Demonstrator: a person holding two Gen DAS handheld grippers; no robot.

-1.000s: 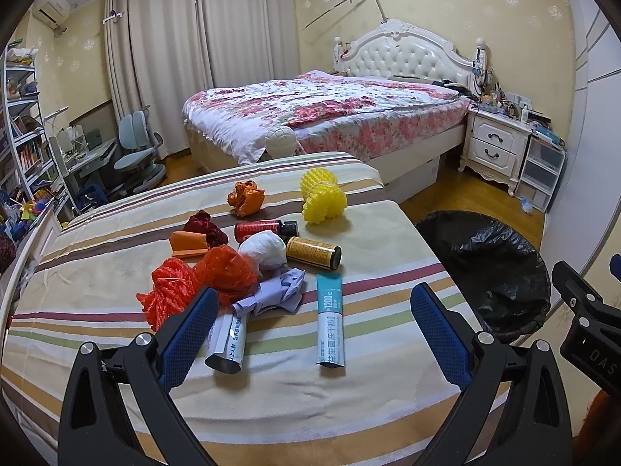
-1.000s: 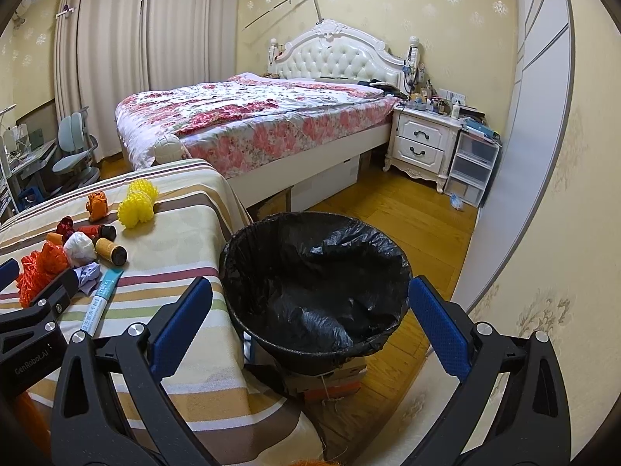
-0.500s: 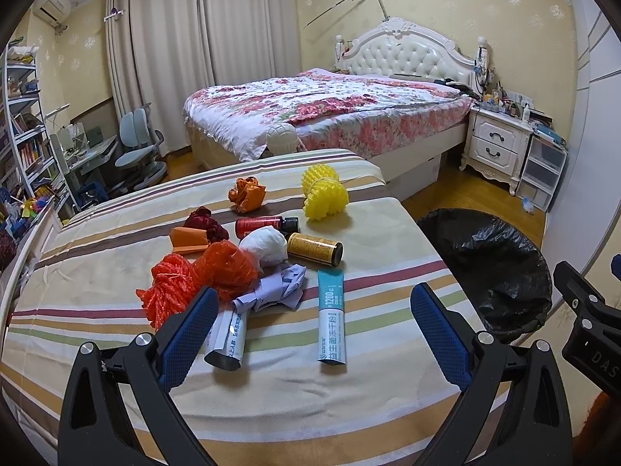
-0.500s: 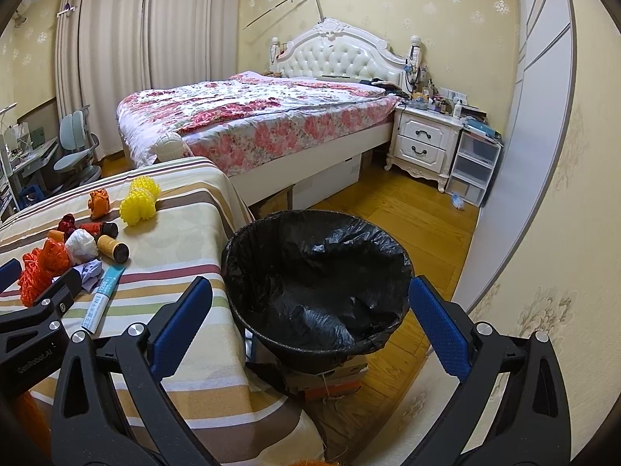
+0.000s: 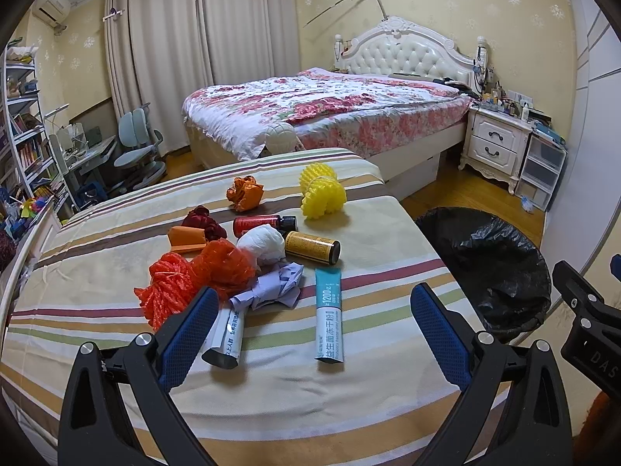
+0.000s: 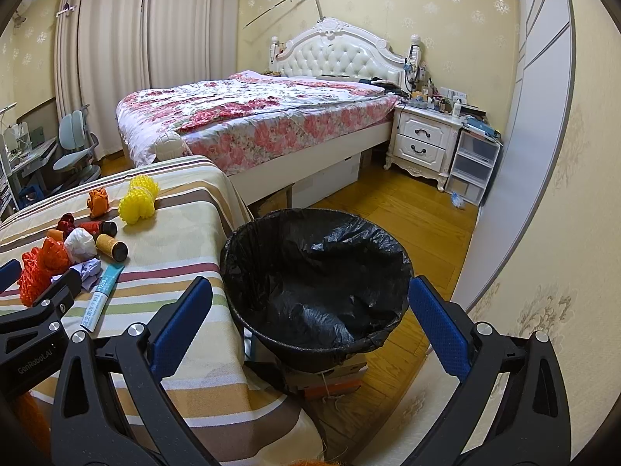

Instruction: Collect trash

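Trash lies on a striped tablecloth (image 5: 116, 240): a teal-and-white tube (image 5: 329, 314), a white tube (image 5: 229, 338), crumpled lilac paper (image 5: 271, 287), orange-red mesh nets (image 5: 194, 275), a white wad (image 5: 262, 242), a gold can (image 5: 312, 247), a red bottle (image 5: 264, 224), yellow foam nets (image 5: 322, 192), and an orange paper ball (image 5: 244, 193). My left gripper (image 5: 314, 334) hovers open over the table's near edge, just short of the tubes. A black-lined bin (image 6: 316, 283) stands right of the table. My right gripper (image 6: 310, 326) is open above the bin's near rim, empty.
A bed with a floral cover (image 5: 330, 112) stands behind the table, with a white nightstand (image 5: 495, 147) and plastic drawers (image 5: 541, 171) to its right. A desk chair (image 5: 136, 147) and bookshelves (image 5: 23, 132) are at the left. Wooden floor (image 6: 407, 217) lies beyond the bin.
Both grippers have drifted very slightly; the views shift a little. Nothing on the table has moved, and both stay open.
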